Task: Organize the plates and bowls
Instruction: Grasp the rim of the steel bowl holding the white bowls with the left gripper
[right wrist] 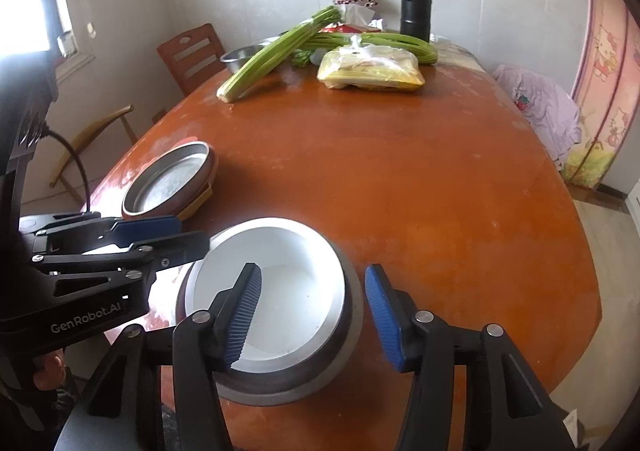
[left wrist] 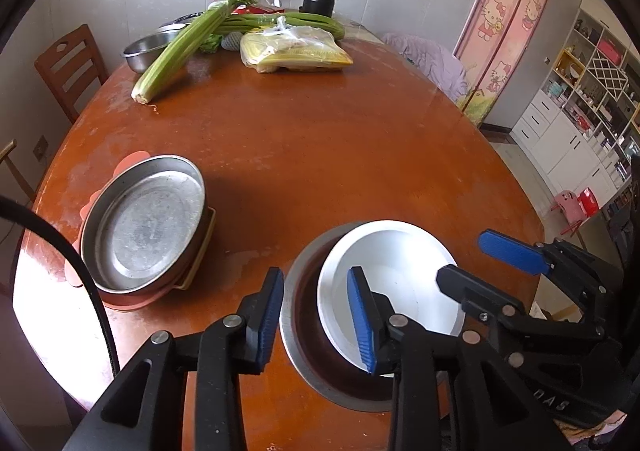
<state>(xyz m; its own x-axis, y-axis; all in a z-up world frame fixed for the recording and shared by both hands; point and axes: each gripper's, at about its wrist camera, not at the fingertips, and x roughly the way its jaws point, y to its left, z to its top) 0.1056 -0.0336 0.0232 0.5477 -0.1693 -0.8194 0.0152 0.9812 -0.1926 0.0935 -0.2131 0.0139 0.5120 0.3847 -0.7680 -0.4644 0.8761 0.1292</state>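
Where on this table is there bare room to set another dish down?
The wide middle of the table, between the nested bowls in front and the celery and food bag at the back. Also between the bowls and the metal pan. The far end is crowded.

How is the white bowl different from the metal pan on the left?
The white bowl is bright white and smooth; the metal pan is dull grey and scuffed. The bowl sits nested inside a steel bowl; the pan sits on a pink mat. The bowl looks deeper, the pan flatter. Both are round, empty and upright.
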